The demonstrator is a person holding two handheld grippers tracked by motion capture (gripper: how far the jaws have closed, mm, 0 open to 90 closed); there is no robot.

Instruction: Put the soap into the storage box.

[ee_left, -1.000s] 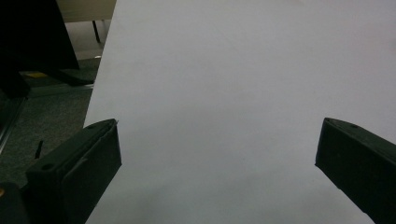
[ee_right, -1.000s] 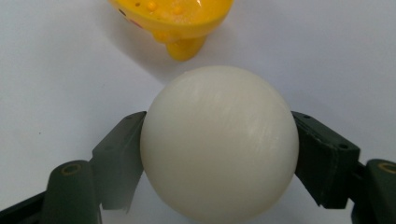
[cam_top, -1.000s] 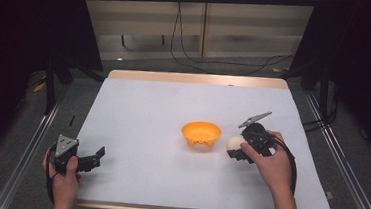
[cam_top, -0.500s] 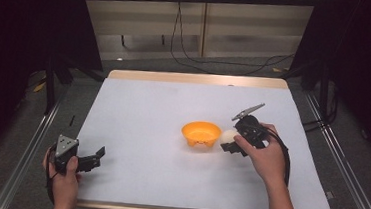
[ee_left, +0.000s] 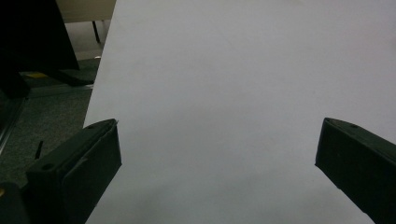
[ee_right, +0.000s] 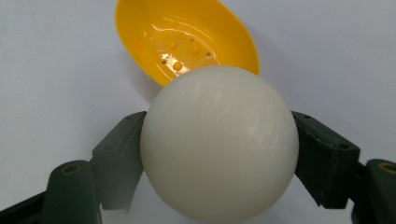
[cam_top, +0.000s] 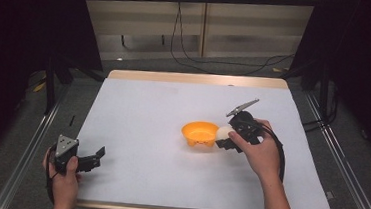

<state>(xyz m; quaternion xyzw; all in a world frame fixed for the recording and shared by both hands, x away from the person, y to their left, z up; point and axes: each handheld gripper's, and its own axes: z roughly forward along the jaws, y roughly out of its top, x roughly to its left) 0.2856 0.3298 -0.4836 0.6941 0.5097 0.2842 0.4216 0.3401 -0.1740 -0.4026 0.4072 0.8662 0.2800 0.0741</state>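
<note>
Right gripper view: right gripper point(ee_right: 219, 154), jaws pinching a white ball point(ee_right: 219, 144) from both sides. Yellow bowl point(ee_right: 187, 39) just beyond the ball, empty, on the white table point(ee_right: 56, 60). High view: ball point(cam_top: 224, 133) at the bowl's point(cam_top: 199, 133) rim. Left gripper point(ee_left: 217, 154): jaws spread wide, nothing between them.

White ball point(ee_right: 219, 144) — orange-yellow bowl point(ee_right: 187, 39)

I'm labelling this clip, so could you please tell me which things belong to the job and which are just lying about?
In the job:
ball, held in the right gripper
orange bowl

Lying about:
left gripper, open and idle
floor cables
</note>
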